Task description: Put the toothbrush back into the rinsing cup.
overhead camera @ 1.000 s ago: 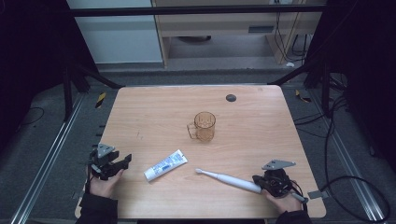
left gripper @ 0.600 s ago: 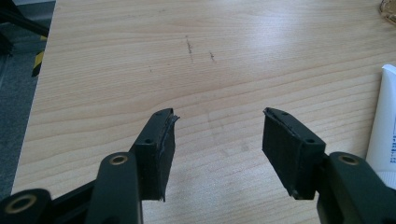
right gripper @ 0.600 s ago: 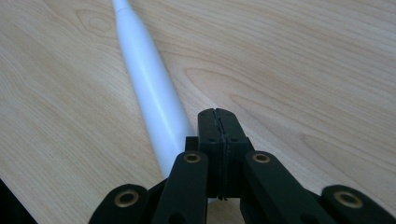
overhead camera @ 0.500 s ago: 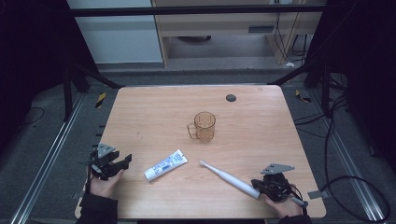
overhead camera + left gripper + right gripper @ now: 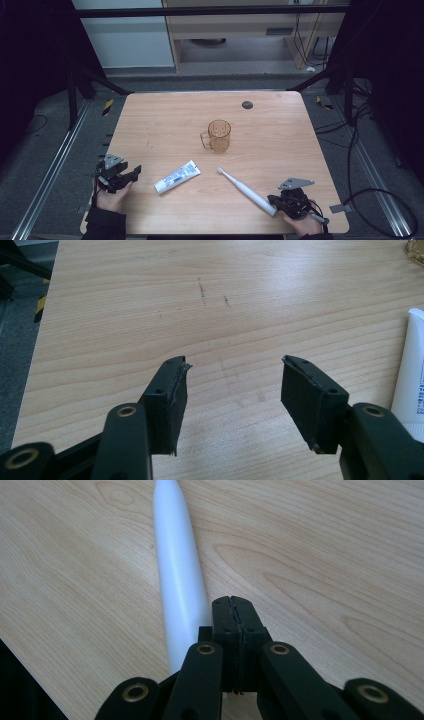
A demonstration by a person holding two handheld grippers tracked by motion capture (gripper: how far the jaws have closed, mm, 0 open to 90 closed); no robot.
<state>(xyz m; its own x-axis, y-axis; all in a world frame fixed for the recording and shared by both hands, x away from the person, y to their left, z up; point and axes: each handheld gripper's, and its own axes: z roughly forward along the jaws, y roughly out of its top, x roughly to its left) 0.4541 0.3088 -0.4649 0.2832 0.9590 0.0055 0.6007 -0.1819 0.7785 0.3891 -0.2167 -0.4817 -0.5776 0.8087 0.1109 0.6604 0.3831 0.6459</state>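
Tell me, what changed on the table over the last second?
The toothbrush swung: its head, which pointed left across the table, now points up toward the cup, pushed by the right gripper at its handle end. That gripper's jaws are shut beside the handle, not around it. The left gripper, toothpaste and cup stayed put.

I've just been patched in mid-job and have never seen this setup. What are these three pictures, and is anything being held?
No robot: a person holds a two-jaw tool in each hand. The high view looks down on the light wooden table; the other two come from cameras riding on each tool. On the table: a see-through amber mug, a white toothpaste tube, a slim white toothbrush and a small dark disc. The left tool is open, empty. The right tool is shut, the toothbrush handle beside its jaws, not between them.
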